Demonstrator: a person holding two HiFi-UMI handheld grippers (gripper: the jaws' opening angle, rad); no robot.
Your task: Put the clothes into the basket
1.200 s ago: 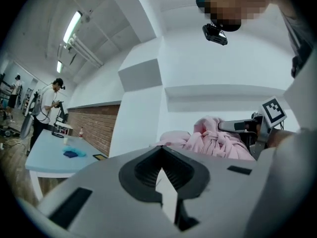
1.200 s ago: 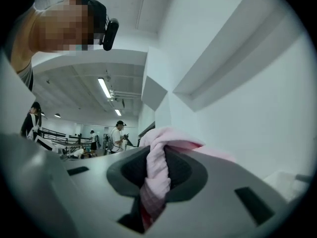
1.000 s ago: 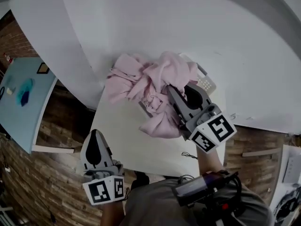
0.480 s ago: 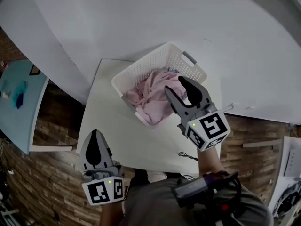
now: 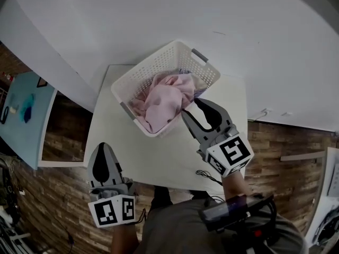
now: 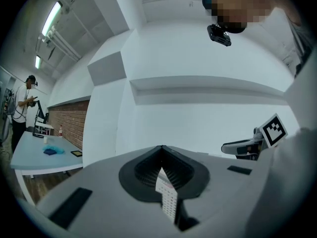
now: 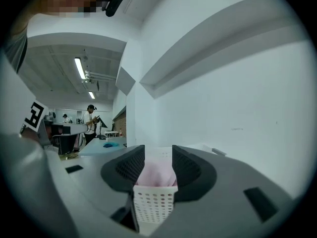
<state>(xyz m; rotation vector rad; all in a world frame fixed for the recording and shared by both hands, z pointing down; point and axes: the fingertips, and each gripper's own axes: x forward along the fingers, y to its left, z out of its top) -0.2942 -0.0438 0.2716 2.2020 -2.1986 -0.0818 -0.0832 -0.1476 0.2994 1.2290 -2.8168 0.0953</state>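
Observation:
A white perforated basket (image 5: pixel 139 75) stands tilted on the far part of the white table (image 5: pixel 159 160). Pink clothes (image 5: pixel 161 99) lie heaped inside it, and an edge of other fabric shows at the basket's right. My right gripper (image 5: pixel 192 107) hovers just in front of the basket's near right rim. Its jaws are closing with nothing between them. In the right gripper view the basket (image 7: pixel 154 202) and the pink clothes (image 7: pixel 157 175) show through the gap. My left gripper (image 5: pixel 100 148) is shut and empty, low at the table's near left corner.
A thin black cable (image 5: pixel 204 174) lies on the table near my right arm. A light blue table (image 5: pixel 21 110) with small objects stands to the left. A white wall rises behind the basket. A person (image 7: pixel 90 120) stands far off in the room.
One second ago my right gripper held the pink clothes above the basket. The clothes now lie in the basket, and the right gripper has let go and drawn back. The left gripper stayed put.

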